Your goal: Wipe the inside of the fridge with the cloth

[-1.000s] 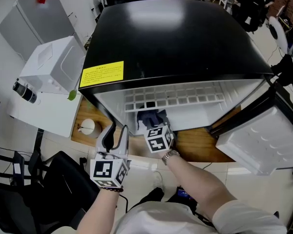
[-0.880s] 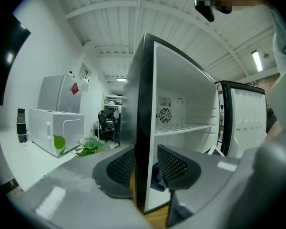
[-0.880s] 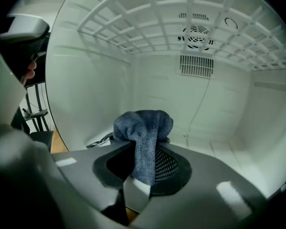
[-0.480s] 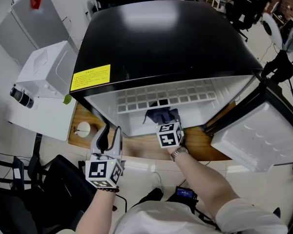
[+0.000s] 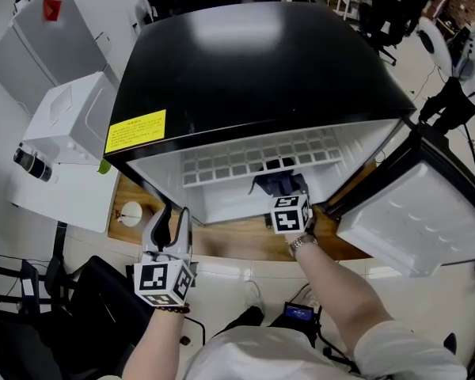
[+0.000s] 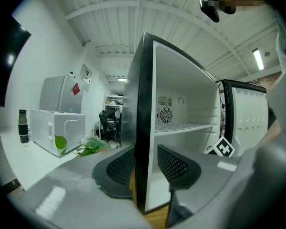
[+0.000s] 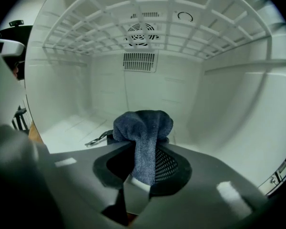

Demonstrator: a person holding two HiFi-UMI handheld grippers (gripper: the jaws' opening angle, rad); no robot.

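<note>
A black mini fridge (image 5: pixel 253 62) stands with its door (image 5: pixel 412 220) swung open to the right and its white inside showing. My right gripper (image 5: pixel 283 192) reaches under the wire shelf (image 5: pixel 253 161), shut on a dark blue cloth (image 5: pixel 275 182). In the right gripper view the cloth (image 7: pixel 145 128) bulges out over the right gripper (image 7: pixel 143 163), just above the white fridge floor (image 7: pixel 71 130). My left gripper (image 5: pixel 172 214) is outside, by the fridge's front left corner. The left gripper (image 6: pixel 145 161) has its jaws apart, with nothing held.
The fridge sits on a wooden board (image 5: pixel 237 242). To the left are a white box-shaped appliance (image 5: pixel 67 121), a dark bottle (image 5: pixel 32 165) and a small white round object (image 5: pixel 131 212). The fridge's back wall carries a fan vent (image 7: pixel 140 32).
My right gripper has carried the cloth rightward across the fridge's inside. The left gripper has stayed by the front left corner.
</note>
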